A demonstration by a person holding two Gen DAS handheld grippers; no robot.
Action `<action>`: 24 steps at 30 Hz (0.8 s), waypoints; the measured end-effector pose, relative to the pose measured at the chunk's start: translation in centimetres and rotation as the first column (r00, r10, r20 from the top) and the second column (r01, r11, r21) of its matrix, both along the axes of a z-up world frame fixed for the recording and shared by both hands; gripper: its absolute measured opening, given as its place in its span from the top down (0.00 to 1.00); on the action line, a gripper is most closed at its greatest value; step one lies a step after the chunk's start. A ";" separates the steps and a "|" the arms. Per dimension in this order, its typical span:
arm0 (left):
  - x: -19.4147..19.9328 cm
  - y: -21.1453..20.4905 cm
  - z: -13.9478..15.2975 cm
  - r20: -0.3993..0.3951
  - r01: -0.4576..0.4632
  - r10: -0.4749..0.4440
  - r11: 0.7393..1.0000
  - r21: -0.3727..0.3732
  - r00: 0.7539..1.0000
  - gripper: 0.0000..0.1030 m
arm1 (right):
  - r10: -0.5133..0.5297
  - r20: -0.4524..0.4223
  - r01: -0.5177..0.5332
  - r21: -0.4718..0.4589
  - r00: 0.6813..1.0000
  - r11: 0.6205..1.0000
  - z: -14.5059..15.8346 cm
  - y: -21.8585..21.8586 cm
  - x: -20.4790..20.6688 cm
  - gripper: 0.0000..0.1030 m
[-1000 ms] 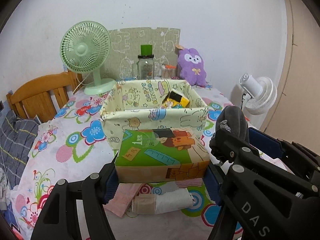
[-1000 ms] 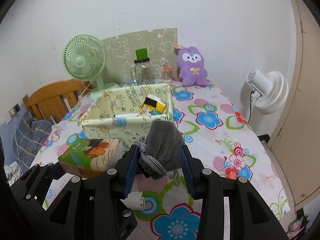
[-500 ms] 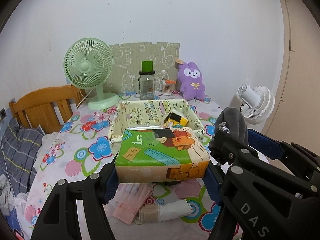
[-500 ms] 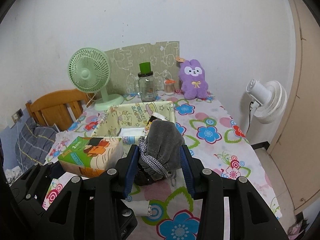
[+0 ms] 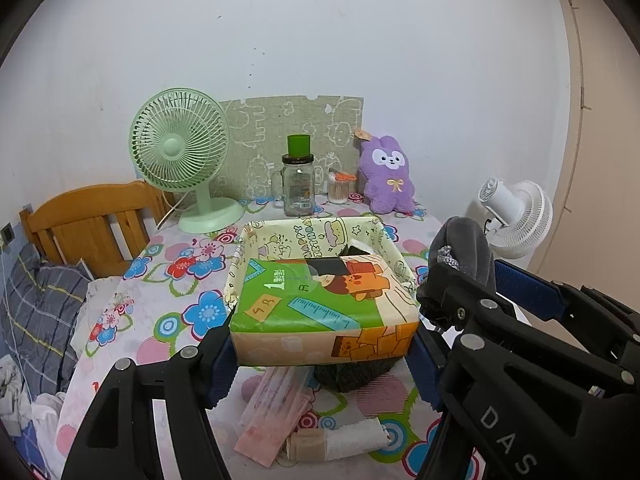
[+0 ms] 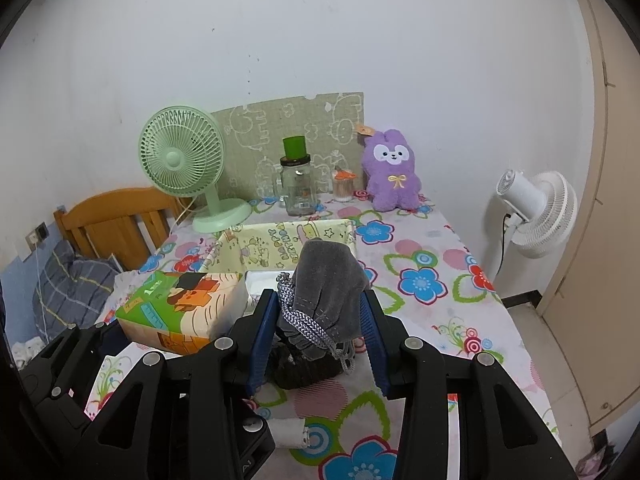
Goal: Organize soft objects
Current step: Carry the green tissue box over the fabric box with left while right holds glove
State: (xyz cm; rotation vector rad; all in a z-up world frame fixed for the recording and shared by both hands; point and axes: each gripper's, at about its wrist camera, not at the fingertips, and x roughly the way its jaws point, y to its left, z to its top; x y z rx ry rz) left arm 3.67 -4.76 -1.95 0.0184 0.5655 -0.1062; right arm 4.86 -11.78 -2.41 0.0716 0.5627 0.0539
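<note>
Both tools: matte black linkage arms, silver screw heads at pivots, blue finger pads. Left tool [image 5: 324,354], right tool [image 6: 320,336]; white "DAS" lettering on right tool's arm.

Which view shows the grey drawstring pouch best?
The right wrist view: the grey drawstring pouch sits centred between the right gripper pads, cord visible. The left wrist view shows only its top at the frame's right side, behind that gripper's black frame.

Left gripper [image 5: 324,344], right gripper [image 6: 318,336]: jaws clamped, loaded.
</note>
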 end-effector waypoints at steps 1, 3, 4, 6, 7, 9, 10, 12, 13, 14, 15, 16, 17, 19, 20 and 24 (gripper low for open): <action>0.2 0.0 0.0 0.000 -0.002 0.002 1.000 -0.001 1.000 0.28 | 0.002 -0.001 -0.002 0.000 1.000 1.000 0.0 0.0 0.2 0.56; 0.5 0.1 0.1 -0.001 -0.005 0.005 1.000 -0.003 1.000 0.28 | 0.005 -0.001 -0.005 -0.001 1.000 1.000 0.1 0.2 0.7 0.56; 0.8 0.2 0.1 0.000 -0.008 0.008 1.000 -0.003 1.000 0.28 | 0.007 0.000 -0.007 0.000 1.000 1.000 0.1 0.3 0.8 0.56; 1.1 0.4 0.2 0.002 -0.010 0.010 1.000 -0.003 1.000 0.28 | 0.010 0.002 -0.010 0.001 1.000 1.000 0.2 0.4 1.3 0.56; 1.4 0.4 0.3 0.004 -0.010 0.010 1.000 -0.002 1.000 0.28 | 0.010 0.003 -0.010 0.000 1.000 1.000 0.3 0.5 1.4 0.56; 1.8 0.5 0.5 0.009 -0.011 0.011 1.000 -0.001 1.000 0.28 | 0.011 0.008 -0.011 0.001 1.000 1.000 0.4 0.6 1.9 0.56; 2.0 0.6 0.5 0.012 -0.012 0.012 1.000 0.000 1.000 0.28 | 0.012 0.010 -0.012 0.001 1.000 1.000 0.5 0.6 2.1 0.56; 2.4 0.6 0.7 0.015 -0.013 0.013 1.000 0.000 1.000 0.28 | 0.013 0.014 -0.013 0.002 1.000 1.000 0.7 0.7 2.6 0.56; 2.6 0.7 0.8 0.017 -0.013 0.013 1.000 0.000 1.000 0.28 | 0.013 0.015 -0.013 0.002 1.000 1.000 0.7 0.7 2.8 0.56; 2.8 0.7 0.8 0.018 -0.014 0.014 1.000 0.000 1.000 0.28 | 0.013 0.015 -0.013 0.003 1.000 1.000 0.8 0.7 3.0 0.56; 3.1 0.7 0.9 0.019 -0.015 0.015 1.000 0.001 1.000 0.28 | 0.014 0.017 -0.014 0.003 1.000 1.000 0.9 0.8 3.2 0.56; 3.3 0.8 0.9 0.020 -0.016 0.016 1.000 0.000 1.000 0.28 | 0.015 0.017 -0.015 0.002 1.000 1.000 0.9 0.8 3.5 0.56; 3.5 0.9 0.9 0.020 -0.017 0.017 1.000 0.000 1.000 0.28 | 0.016 0.018 -0.016 0.002 1.000 1.000 0.9 0.9 3.7 0.56; 3.8 1.0 1.0 0.021 -0.020 0.020 1.000 0.001 1.000 0.28 | 0.020 0.018 -0.020 0.002 1.000 1.000 0.9 1.0 4.1 0.56; 4.0 1.1 1.0 0.023 -0.022 0.022 1.000 0.001 1.000 0.28 | 0.021 0.018 -0.021 0.003 1.000 1.000 0.9 1.0 4.3 0.56; 4.8 1.4 1.1 0.028 -0.030 0.030 1.000 0.003 0.999 0.29 | 0.030 0.021 -0.030 0.006 0.999 1.000 1.0 1.3 5.3 0.56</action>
